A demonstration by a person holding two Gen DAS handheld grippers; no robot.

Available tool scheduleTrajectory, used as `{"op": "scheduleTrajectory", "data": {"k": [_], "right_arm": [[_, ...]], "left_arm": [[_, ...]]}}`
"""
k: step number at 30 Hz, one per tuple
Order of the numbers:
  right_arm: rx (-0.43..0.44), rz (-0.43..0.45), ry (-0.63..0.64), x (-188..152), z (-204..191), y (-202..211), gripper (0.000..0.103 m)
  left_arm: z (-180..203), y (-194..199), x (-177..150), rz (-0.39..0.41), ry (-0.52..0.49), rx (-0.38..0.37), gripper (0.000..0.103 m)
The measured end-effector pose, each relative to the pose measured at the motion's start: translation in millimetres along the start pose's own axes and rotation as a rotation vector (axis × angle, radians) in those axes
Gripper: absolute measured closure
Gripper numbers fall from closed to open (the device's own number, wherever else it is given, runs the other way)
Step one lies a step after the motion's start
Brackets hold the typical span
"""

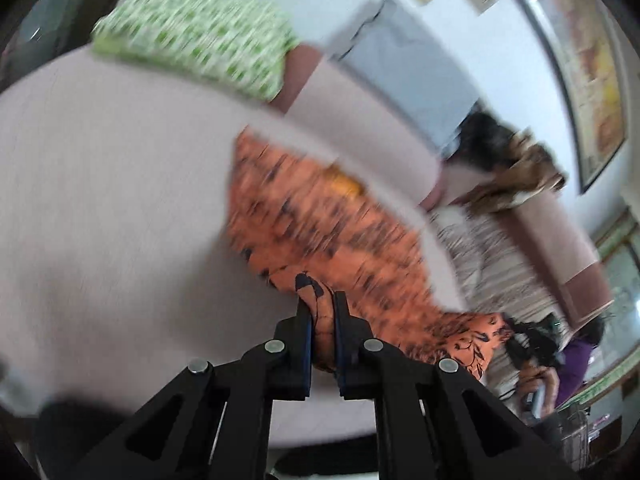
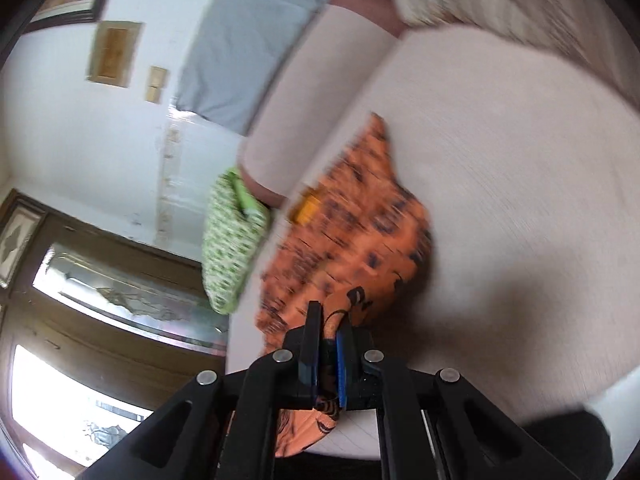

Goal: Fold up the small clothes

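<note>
The left gripper (image 1: 321, 300) pinches 1 edge of the orange garment (image 1: 320, 216) with dark print, and the right gripper (image 2: 333, 316) is pressed together on another edge of it. The garment lies spread across the pale pink cushion (image 1: 100, 200), though motion blur hides its exact shape. A green patterned cloth (image 1: 200, 40) sits folded well apart, near the cushion's far edge.

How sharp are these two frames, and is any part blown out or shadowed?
Left wrist: motion blur smears the orange garment and green patterned cloth; the left gripper is sharp. Right wrist: similar smear; the right gripper is crisp, the window is blown out, and a soft shadow lies on the cushion.
</note>
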State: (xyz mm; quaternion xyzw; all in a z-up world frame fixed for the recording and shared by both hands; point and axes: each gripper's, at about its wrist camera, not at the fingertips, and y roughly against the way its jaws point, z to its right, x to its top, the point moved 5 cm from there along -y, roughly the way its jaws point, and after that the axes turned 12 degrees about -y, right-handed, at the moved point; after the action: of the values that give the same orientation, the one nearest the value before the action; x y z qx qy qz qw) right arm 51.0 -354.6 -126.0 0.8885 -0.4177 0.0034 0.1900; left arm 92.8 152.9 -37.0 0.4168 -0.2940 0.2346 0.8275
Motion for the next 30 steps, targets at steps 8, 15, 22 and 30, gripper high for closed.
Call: {"op": "scheduleTrajectory", "data": {"k": [8, 15, 22, 30], "right_arm": [[0.03, 0.052, 0.052, 95, -68, -90, 0.097], [-0.128, 0.025, 0.03, 161, -40, -207, 0.097], [-0.185, -0.02, -0.079, 192, 17, -273, 0.093], [-0.213, 0.066, -0.044, 194, 27, -245, 0.02]], "left_arm": [[-33, -63, 128, 0.101, 0.02, -0.006, 0.094], [-95, -174, 160, -0.017, 0.045, 0.119, 0.094], [-143, -261, 161, -0.133, 0.116, 0.175, 0.084], [-169, -217, 150, -0.054, 0.188, 0.265, 0.03]]}}
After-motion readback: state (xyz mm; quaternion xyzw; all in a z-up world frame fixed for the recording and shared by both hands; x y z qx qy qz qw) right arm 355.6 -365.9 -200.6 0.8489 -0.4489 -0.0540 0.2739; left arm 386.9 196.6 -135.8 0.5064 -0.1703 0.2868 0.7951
